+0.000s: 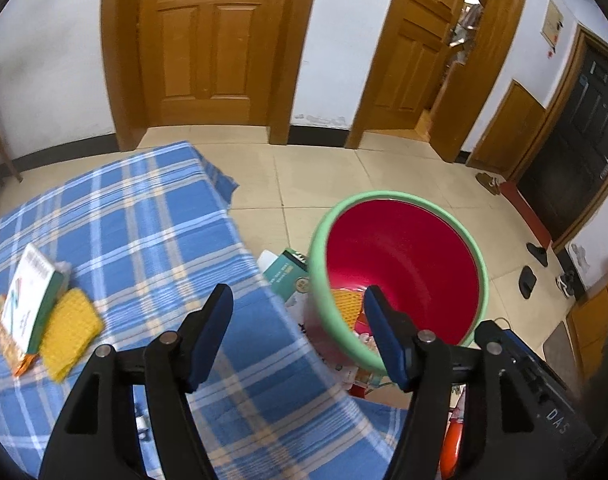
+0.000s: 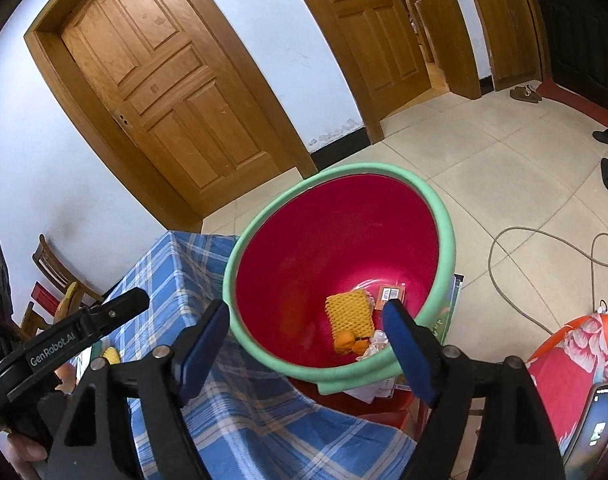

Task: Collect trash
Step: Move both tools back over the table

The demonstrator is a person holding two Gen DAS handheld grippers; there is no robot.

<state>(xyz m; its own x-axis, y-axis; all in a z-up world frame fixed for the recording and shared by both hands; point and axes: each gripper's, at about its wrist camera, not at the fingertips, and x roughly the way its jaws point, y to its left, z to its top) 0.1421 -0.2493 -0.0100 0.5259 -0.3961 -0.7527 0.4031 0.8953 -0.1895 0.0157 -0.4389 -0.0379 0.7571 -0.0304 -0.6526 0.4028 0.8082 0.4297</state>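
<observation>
While both grippers hang above the edge of the tabletop (image 1: 152, 216), which is covered with a blue checked cloth, their jaws stand wide apart and hold nothing. The left gripper (image 1: 298, 300) points toward the gap between the tabletop and the red bucket (image 1: 400, 256) with the green rim, and its right finger lies in front of the rim in the left wrist view. The right gripper (image 2: 306, 318) points into the same red bucket (image 2: 336, 240), which stands just beside the tabletop (image 2: 176, 272).

At the bottom of the bucket lie a yellow foam net (image 2: 350, 312), some orange peel (image 2: 346, 342), a small orange packet (image 2: 392, 294) and crumpled white paper (image 2: 374, 346).

On the tabletop, far to the left, a second yellow foam net (image 1: 70, 330) lies touching a white and green box (image 1: 30, 300), and an orange wrapper (image 1: 8, 338) lies under the box. A green carton (image 1: 286, 270) shows between the tabletop and the bucket.
</observation>
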